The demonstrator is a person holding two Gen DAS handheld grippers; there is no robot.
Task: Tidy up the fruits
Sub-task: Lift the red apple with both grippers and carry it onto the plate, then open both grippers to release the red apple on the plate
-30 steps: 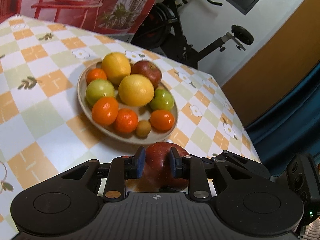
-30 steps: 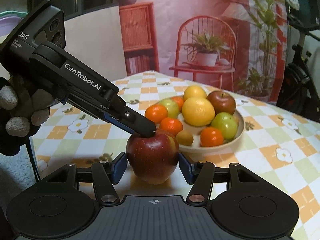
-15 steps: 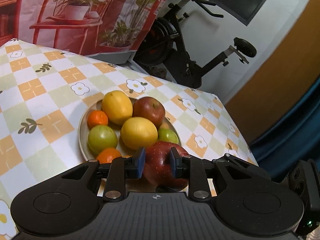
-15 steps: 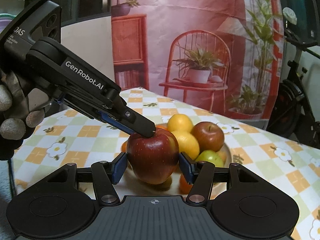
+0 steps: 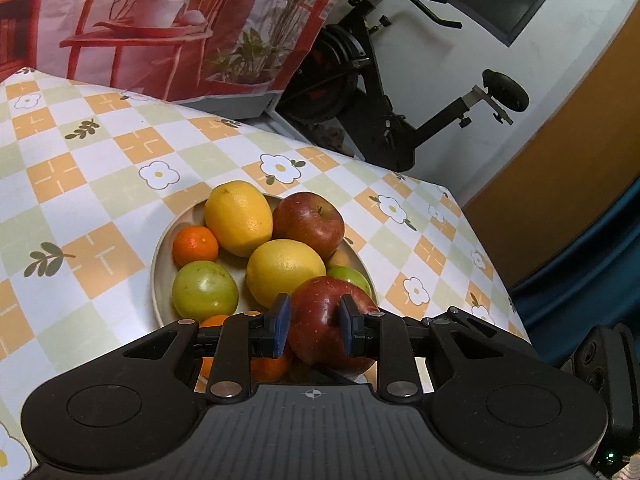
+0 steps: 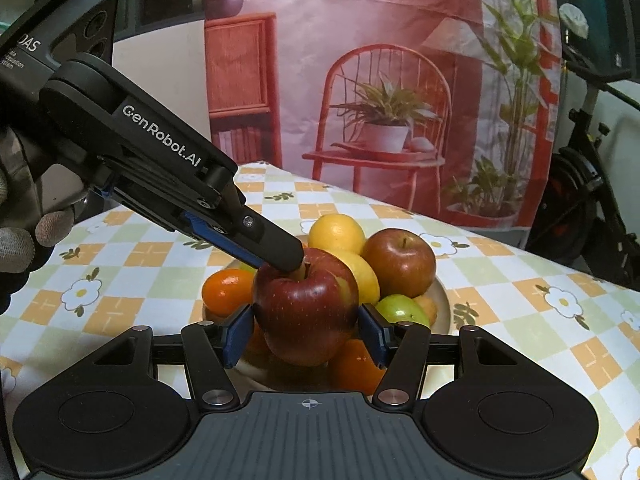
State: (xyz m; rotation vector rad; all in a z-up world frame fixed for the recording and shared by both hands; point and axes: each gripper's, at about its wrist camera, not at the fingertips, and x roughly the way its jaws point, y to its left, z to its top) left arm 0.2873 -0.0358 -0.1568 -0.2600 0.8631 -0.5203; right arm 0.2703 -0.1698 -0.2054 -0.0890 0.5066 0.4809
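A dark red apple (image 5: 326, 322) (image 6: 306, 308) is held in the air above the near side of a beige plate (image 5: 160, 276) (image 6: 442, 296). My left gripper (image 5: 314, 328) is shut on it from top and bottom. My right gripper (image 6: 306, 330) is shut on its sides. The left gripper's body (image 6: 160, 160) reaches in from the left in the right wrist view. The plate holds two yellow citrus fruits (image 5: 238, 218), a second red apple (image 5: 308, 222) (image 6: 400, 262), green fruits (image 5: 204, 290), and several small oranges (image 5: 195, 245).
The plate sits on a table with an orange, green and white checked cloth (image 5: 92, 184). An exercise bike (image 5: 384, 92) stands beyond the table's far edge. A printed backdrop with a red chair (image 6: 384, 120) hangs behind. The table edge (image 5: 492, 264) runs along the right.
Both grippers have lifted the red apple off the table and carried it forward over the plate's near side. The fruits on the plate have not moved.
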